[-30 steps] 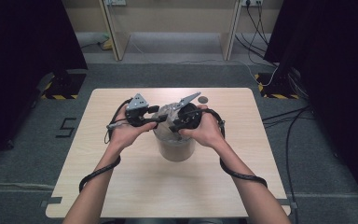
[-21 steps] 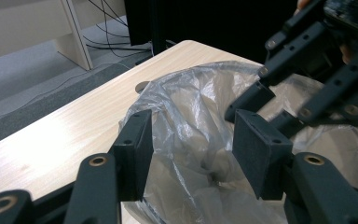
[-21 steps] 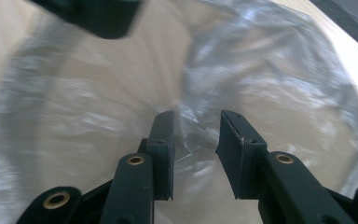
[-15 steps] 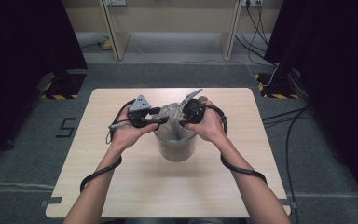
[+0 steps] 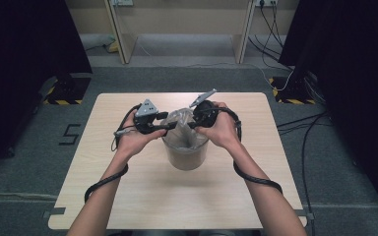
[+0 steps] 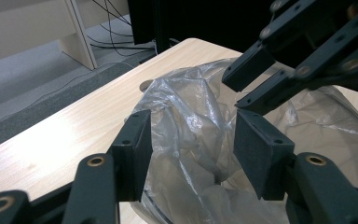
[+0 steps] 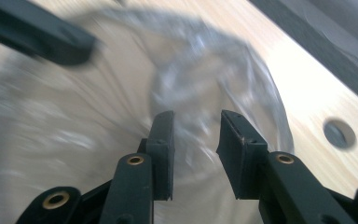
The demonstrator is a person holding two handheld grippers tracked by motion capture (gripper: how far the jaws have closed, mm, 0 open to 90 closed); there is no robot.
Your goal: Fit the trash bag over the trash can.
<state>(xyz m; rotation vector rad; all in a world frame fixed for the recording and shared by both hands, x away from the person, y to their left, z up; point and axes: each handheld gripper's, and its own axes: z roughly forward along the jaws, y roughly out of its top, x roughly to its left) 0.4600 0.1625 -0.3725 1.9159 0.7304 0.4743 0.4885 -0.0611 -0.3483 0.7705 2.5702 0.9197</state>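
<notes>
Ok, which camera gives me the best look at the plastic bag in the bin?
The left gripper view: the clear plastic bag is close and sharp there, its crumpled film between that gripper's jaws. The high view shows it small, lining the bin. In the right gripper view it is blurred.

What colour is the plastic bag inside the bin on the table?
The plastic bag is clear, without colour or print. The left gripper view shows it best.

Both forearms are bare, with no sleeves. Each hand carries a black gripper [image 5: 170, 125] with brass-coloured pivot pins on its linkages. A grey three-cornered plate [image 5: 147, 107] tops the left one, and a black cable [image 5: 256, 179] trails from each.
</notes>
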